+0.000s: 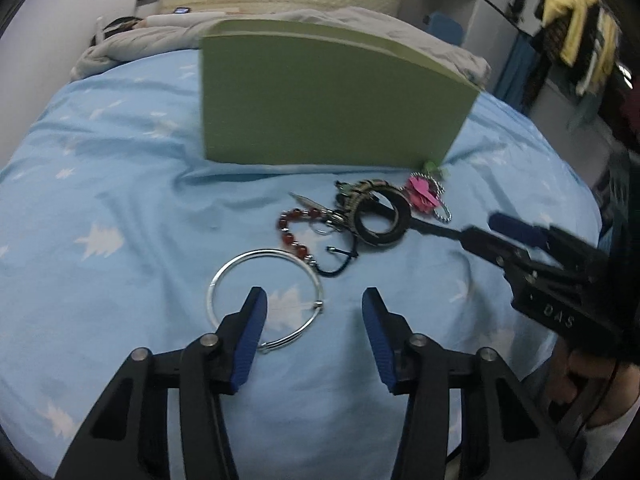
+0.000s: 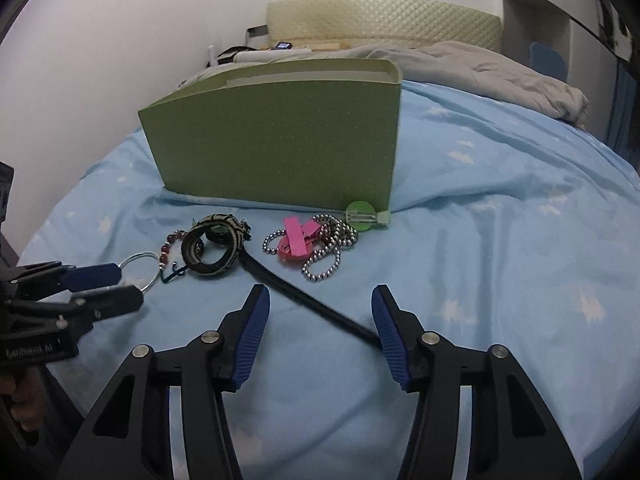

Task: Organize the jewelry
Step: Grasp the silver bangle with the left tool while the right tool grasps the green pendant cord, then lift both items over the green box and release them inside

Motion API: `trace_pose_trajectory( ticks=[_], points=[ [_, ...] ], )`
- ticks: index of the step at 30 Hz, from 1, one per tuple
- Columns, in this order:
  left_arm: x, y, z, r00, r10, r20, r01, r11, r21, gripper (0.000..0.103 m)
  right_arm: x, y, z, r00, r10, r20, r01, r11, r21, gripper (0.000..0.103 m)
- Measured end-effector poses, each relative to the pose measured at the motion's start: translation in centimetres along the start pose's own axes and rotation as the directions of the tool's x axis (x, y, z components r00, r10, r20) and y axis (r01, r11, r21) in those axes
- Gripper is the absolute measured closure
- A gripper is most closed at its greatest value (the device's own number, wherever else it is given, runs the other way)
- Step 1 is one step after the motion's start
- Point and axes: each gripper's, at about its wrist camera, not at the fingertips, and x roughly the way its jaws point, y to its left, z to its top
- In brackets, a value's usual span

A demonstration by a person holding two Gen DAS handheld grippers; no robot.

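Surface: you are working over a bed covered by a light blue sheet (image 1: 120,200) with white tree shapes; a grey blanket (image 2: 480,64) is bunched at the far end.
Green box: a tall green box (image 1: 320,96) stands upright on the sheet, its open top visible from the right wrist view; the jewelry lies just in front of it.
Silver bangle: a thin silver bangle (image 1: 266,300) lies flat, nearest to you of the pile.
Red bead bracelet: a red bead bracelet (image 1: 292,236) lies just beyond the bangle, touching a small silver key ring.
Woven bangles: two dark woven bangles (image 2: 214,246) overlap one another in the middle of the pile.
Black strap: a black strap (image 2: 308,300) runs from the woven bangles towards your right tool.
Pink clip: a pink clip (image 2: 298,238) rests among metal bead bracelets (image 2: 326,258), near the box's right corner (a green round tag sits against that corner).
Left tool: your left tool (image 1: 314,320) is partly open and holds nothing; its left finger overlaps the silver bangle's ring in view, and contact cannot be told.
Right tool: your right tool (image 2: 320,320) is partly open and grips nothing; the black strap passes between its fingers and ends by the right one.
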Motion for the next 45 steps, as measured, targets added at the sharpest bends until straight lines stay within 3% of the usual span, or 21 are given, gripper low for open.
trace_pose_trajectory(
  ticks=[3, 7, 11, 16, 19, 21, 23, 36, 45],
  points=[
    [0.7, -0.7, 0.2, 1.0, 0.012, -0.014, -0.012, 0.999, 0.033, 0.064, 0.8, 0.4, 0.4, 0.999, 0.029, -0.016, -0.029, 0.998, -0.046, 0.058],
    [1.5, -1.0, 0.6, 0.999, 0.021, -0.026, -0.02, 0.998, 0.059, 0.064, 1.9, 1.2, 0.4, 0.996, 0.08, -0.041, -0.084, 0.991, -0.103, 0.065],
    [2.1, -1.1, 1.0, 0.999, 0.023, -0.043, -0.02, 0.998, 0.065, 0.067, 3.0, 2.1, 0.4, 0.995, 0.073, -0.063, -0.083, 0.981, -0.173, 0.067],
    [2.9, -1.6, 1.9, 0.997, 0.041, -0.065, -0.035, 0.995, 0.094, 0.084, 4.3, 1.8, 1.6, 0.982, 0.132, -0.133, -0.153, 0.976, -0.157, 0.069],
    [3.2, -1.8, 2.4, 0.997, 0.047, -0.065, -0.039, 0.994, 0.106, 0.096, 4.6, 2.2, 2.0, 0.978, 0.136, -0.156, -0.163, 0.97, -0.177, 0.079],
    [2.9, -2.2, 2.6, 0.996, 0.066, -0.059, -0.058, 0.99, 0.127, 0.1, 4.3, 3.0, 1.9, 0.98, 0.125, -0.153, -0.157, 0.964, -0.216, 0.093],
    [2.6, -2.4, 2.6, 0.995, 0.079, -0.054, -0.071, 0.989, 0.132, 0.1, 3.9, 3.5, 1.7, 0.981, 0.115, -0.154, -0.147, 0.966, -0.214, 0.098],
    [-1.5, -1.9, 3.7, 0.998, 0.052, 0.026, -0.053, 0.998, 0.033, 0.101, -1.2, 3.1, 1.7, 0.991, 0.115, -0.07, -0.118, 0.992, -0.038, 0.098],
    [-4.7, -1.6, 3.4, 0.997, 0.016, 0.073, -0.015, 1.0, -0.009, 0.103, -4.4, 3.6, 1.9, 0.998, 0.055, -0.025, -0.055, 0.998, -0.01, 0.098]
  ],
)
